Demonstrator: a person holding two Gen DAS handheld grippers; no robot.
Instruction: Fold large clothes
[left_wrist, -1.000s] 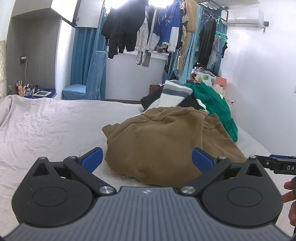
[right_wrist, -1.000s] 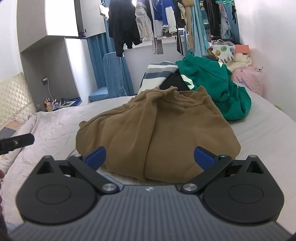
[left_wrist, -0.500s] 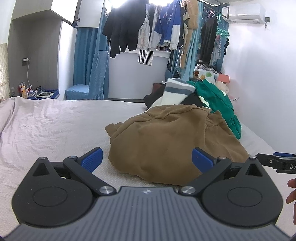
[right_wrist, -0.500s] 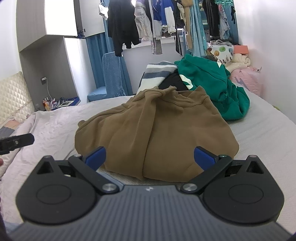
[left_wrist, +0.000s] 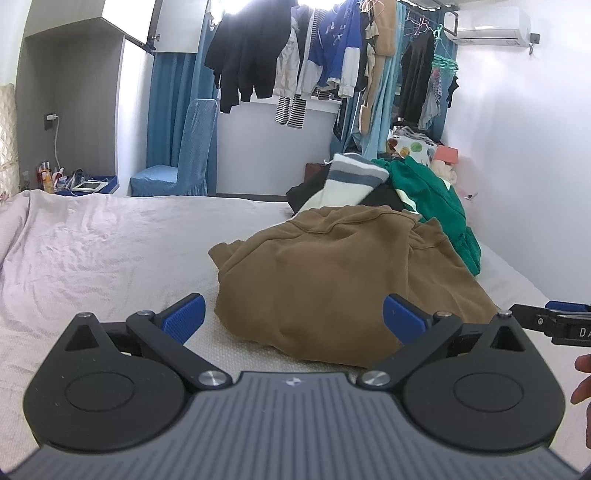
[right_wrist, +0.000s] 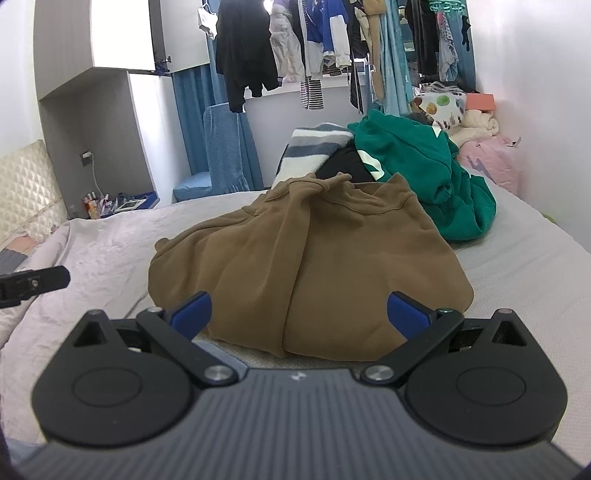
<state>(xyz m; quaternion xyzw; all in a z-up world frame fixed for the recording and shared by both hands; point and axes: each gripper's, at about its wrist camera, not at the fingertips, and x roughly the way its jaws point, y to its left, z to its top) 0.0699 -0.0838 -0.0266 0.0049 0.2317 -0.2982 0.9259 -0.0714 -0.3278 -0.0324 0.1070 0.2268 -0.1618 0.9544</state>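
A crumpled brown cotton hoodie (left_wrist: 343, 280) lies on the pale bed sheet (left_wrist: 92, 251). The left gripper (left_wrist: 293, 317) and right gripper (right_wrist: 299, 312) hover before it, both spread wide, grasping nothing.

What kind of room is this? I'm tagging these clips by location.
Most likely a bedroom at home. A wide bed fills the view, with a brown hoodie and other clothes piled on it. More clothes hang on a rail by the window, and an air conditioner sits high on the wall.
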